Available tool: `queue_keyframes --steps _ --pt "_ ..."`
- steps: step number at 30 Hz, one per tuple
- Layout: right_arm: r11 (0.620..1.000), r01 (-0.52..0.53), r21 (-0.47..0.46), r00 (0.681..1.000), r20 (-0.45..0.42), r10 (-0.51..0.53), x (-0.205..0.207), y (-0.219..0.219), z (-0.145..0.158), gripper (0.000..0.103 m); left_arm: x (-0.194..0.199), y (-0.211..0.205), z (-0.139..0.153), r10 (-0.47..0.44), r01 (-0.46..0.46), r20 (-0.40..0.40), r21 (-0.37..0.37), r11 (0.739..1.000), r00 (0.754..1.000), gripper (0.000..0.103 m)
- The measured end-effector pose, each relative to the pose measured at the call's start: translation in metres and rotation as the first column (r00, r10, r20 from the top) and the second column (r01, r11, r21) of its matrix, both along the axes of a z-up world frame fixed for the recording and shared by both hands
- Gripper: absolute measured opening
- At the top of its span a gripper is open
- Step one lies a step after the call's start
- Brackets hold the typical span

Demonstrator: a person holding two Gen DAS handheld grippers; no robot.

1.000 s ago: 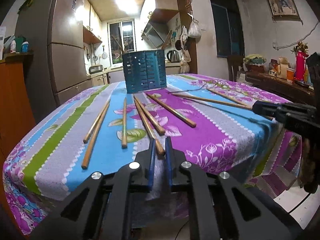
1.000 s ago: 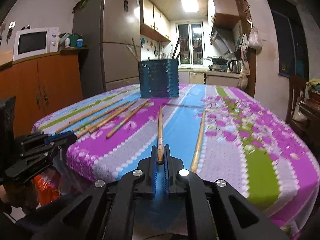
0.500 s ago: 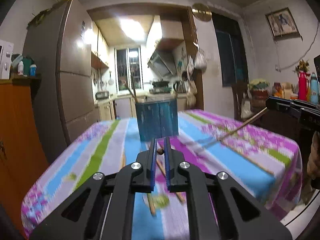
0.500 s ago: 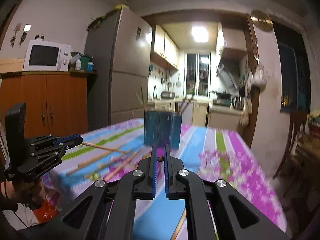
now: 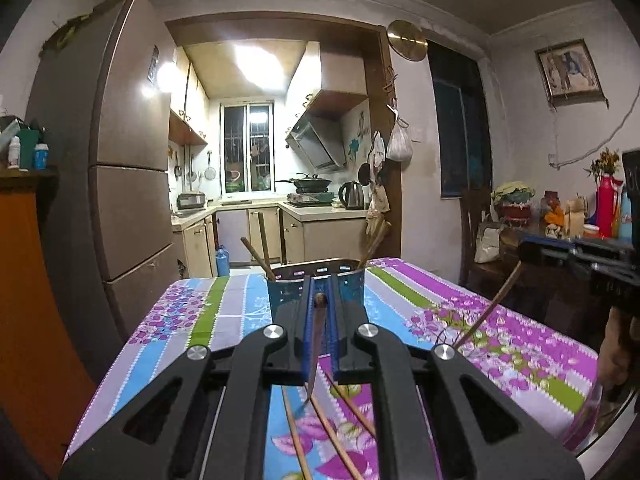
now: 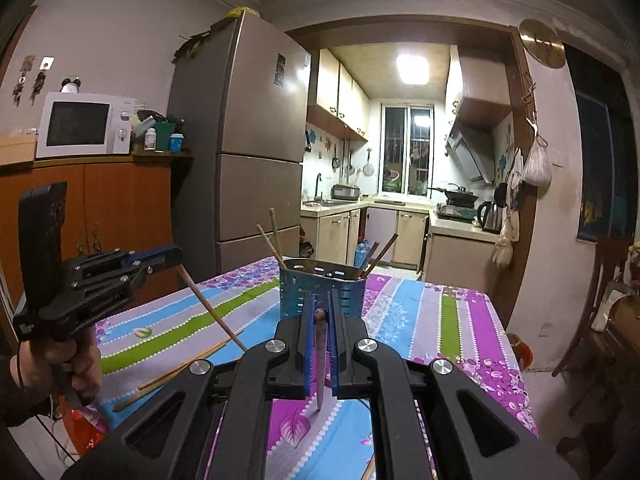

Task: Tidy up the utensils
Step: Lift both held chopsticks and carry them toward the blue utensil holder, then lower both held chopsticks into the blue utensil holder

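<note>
Chopstick clamped in left tongs; second chopstick clamped in right tongs, tips hanging down.

Wooden chopsticks, perforated metal holder, patterned cloth

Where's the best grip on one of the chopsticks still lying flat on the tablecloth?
Take a loose chopstick near its thick end, tool coming from above with the pads across the shaft. It lies flat on the tablecloth among close neighbours, so a side approach would probably knock them. An end grip lets the tip hang free for dropping into the blue holder, likely as with the two now held.
</note>
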State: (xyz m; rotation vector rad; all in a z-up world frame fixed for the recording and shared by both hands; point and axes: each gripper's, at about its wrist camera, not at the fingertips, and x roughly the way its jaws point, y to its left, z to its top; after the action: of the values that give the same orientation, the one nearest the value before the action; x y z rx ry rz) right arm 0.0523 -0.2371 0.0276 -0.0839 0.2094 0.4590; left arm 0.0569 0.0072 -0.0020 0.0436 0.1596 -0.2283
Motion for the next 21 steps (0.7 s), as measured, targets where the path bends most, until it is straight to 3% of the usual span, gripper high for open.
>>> queue_keyframes --steps 12,21 --pt "1.0 0.004 -0.004 1.0 -0.029 -0.004 0.038 0.009 0.031 0.007 0.032 0.009 0.029 -0.01 0.01 -0.043 0.006 1.0 0.999 0.005" --pt "0.999 -0.009 0.033 1.0 -0.01 0.009 0.052 0.006 0.084 0.007 0.047 0.016 0.08 -0.013 0.013 0.011 -0.008 1.0 1.0 0.005"
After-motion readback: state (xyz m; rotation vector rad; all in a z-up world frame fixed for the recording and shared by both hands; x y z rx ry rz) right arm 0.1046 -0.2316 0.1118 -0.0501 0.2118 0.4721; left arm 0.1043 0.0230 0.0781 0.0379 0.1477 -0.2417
